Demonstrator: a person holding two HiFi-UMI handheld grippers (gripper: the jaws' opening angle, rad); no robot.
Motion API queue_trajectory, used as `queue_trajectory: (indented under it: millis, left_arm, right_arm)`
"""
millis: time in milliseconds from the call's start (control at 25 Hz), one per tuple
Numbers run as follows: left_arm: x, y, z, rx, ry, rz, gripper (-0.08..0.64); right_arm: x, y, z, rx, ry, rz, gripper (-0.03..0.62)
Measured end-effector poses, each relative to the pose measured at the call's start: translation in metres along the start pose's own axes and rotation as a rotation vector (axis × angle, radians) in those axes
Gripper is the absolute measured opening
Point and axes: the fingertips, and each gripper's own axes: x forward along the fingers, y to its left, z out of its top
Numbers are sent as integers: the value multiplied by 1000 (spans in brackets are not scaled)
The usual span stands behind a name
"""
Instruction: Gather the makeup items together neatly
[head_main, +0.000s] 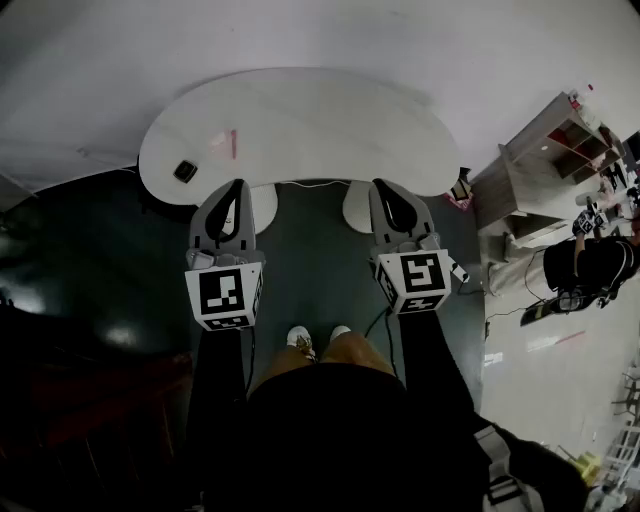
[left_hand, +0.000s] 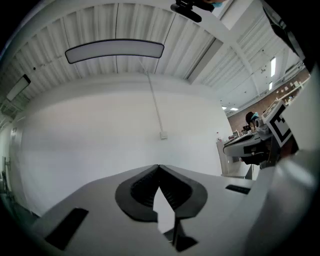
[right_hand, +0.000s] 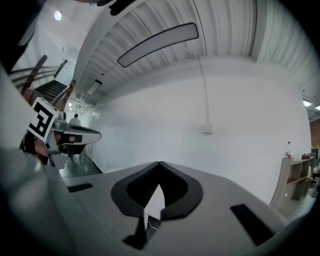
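A white kidney-shaped table (head_main: 320, 120) stands in front of me in the head view. Near its left end lie a small black compact (head_main: 185, 171) and a pink makeup item (head_main: 224, 142). My left gripper (head_main: 236, 192) hovers at the table's near edge, right of the compact, its jaws shut with nothing between them. My right gripper (head_main: 385, 190) hangs level with it, further right, also shut and empty. Both gripper views point over the table at a white wall, showing the left gripper (left_hand: 159, 168) and the right gripper (right_hand: 160, 165) with tips meeting.
A wooden shelf unit (head_main: 545, 165) stands at the right, with a person (head_main: 590, 268) beyond it. Two round white bases (head_main: 262, 206) sit under the table's near edge. A thin cable (head_main: 310, 183) runs along that edge. My feet (head_main: 315, 340) stand on a dark floor.
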Motion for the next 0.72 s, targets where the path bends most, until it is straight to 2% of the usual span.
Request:
queue_trajectory:
  millis: [360, 520, 720]
  left_arm:
    - [2, -6, 1, -7, -11, -8, 17]
    - [4, -16, 5, 4, -9, -5, 17]
    - [0, -25, 12, 9, -6, 32, 17]
  right_arm:
    - [-1, -1, -6, -9, 11, 8, 26]
    - [-4, -11, -6, 21, -6, 9, 26]
    - [-7, -19, 1, 3, -33, 49, 26]
